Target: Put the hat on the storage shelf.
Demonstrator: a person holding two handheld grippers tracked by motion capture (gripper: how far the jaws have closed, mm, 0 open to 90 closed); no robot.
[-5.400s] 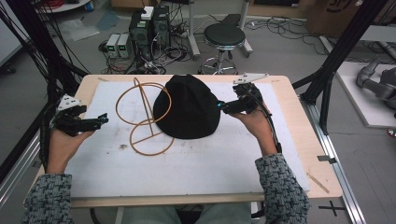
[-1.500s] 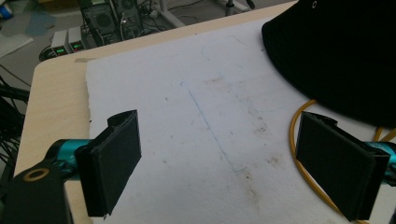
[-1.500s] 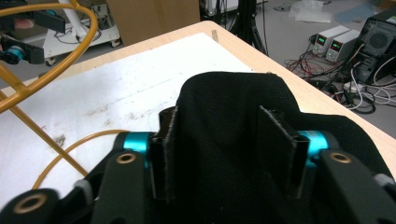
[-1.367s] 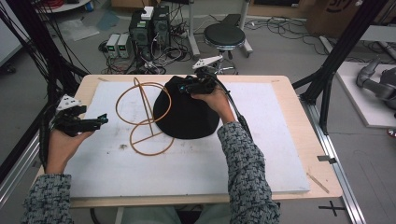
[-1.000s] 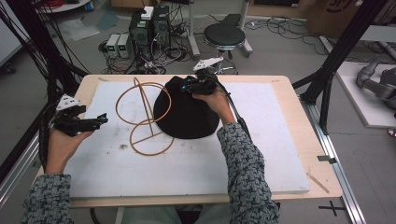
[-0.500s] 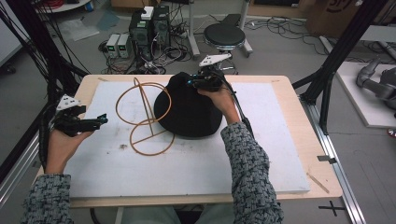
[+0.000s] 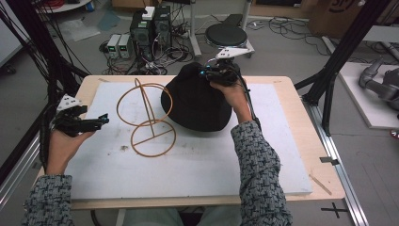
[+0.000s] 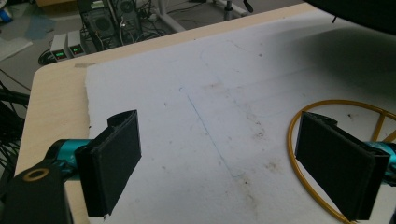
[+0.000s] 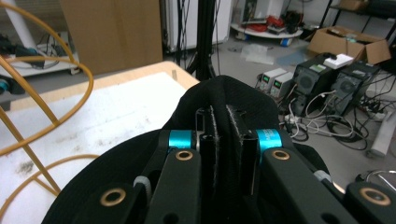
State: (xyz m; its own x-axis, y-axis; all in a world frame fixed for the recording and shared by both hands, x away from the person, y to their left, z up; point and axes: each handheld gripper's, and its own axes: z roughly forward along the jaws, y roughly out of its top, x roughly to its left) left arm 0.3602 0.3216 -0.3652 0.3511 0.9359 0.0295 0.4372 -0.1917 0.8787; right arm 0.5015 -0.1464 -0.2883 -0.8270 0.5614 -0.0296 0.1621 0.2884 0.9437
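A black hat (image 7: 195,101) lies on the white board, just right of a yellow wire stand (image 7: 143,115) made of rings on a rod. My right gripper (image 7: 207,74) is shut on a fold of the hat's cloth at its far top edge and holds that part raised. The right gripper view shows the jaws (image 9: 224,126) pinched together on the black hat (image 9: 233,93), with the wire stand (image 9: 56,60) off to the left. My left gripper (image 7: 101,121) hovers at the board's left edge, open and holding nothing (image 8: 233,168). The stand's base ring (image 8: 293,140) curves behind one jaw.
The white board (image 7: 197,165) covers most of a wooden table (image 7: 324,155). Beyond the far edge are computer boxes (image 7: 150,23), cables and a round stool (image 7: 227,34) on the floor. Black frame poles (image 7: 346,52) rise at both sides.
The right gripper has risen and shifted slightly toward the far edge, pulling the hat's pinched top up with it. The left gripper has stayed put.
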